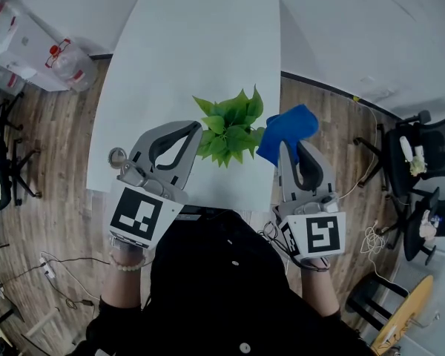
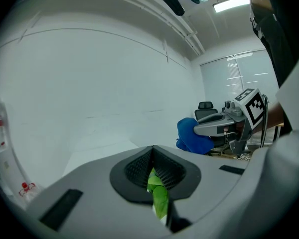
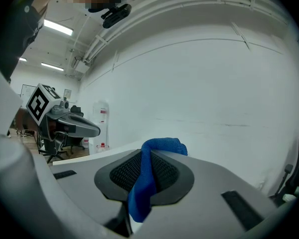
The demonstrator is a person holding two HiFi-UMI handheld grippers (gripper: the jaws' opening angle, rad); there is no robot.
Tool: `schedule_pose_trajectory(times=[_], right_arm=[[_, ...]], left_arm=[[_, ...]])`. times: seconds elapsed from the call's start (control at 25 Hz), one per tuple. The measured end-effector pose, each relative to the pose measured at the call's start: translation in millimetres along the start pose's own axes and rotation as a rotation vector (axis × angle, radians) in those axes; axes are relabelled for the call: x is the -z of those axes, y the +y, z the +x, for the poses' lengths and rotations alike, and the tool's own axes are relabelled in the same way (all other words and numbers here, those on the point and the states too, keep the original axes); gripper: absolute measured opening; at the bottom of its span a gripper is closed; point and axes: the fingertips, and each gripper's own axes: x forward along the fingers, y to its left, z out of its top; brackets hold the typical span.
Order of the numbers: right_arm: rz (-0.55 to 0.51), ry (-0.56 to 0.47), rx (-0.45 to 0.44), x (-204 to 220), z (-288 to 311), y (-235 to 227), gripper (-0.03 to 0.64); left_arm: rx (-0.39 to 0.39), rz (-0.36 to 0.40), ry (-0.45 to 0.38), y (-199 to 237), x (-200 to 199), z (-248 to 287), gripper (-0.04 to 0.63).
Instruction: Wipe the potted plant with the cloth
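Both pairs of jaws are clamped: the left gripper (image 2: 153, 153) pinches a glossy green leaf (image 2: 158, 197), the right gripper (image 3: 142, 156) a crumpled blue cloth (image 3: 165, 144); the leafy potted plant (image 1: 230, 128) sits between them on the white table (image 1: 193, 43), where a hard tug might tear that leaf

The potted plant (image 1: 230, 128) is green with broad, pointed leaves and stands on the white table (image 1: 185, 43) near its front edge. One leaf (image 2: 158, 195) is clamped in the left gripper (image 1: 196, 130). The cloth (image 1: 288, 127) is blue and bunched. It is pinched in the right gripper (image 1: 285, 148) and raised just beside the plant's right-hand leaves.
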Motion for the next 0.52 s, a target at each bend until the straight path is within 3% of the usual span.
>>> schedule_pose_trajectory(times=[0.52], right_arm=[[0.004, 0.01, -0.021, 4.8, 1.9, 4.1, 0.08]], left_arm=[[-0.003, -0.004, 0.003, -0.2, 4.1, 0.8, 0.014]])
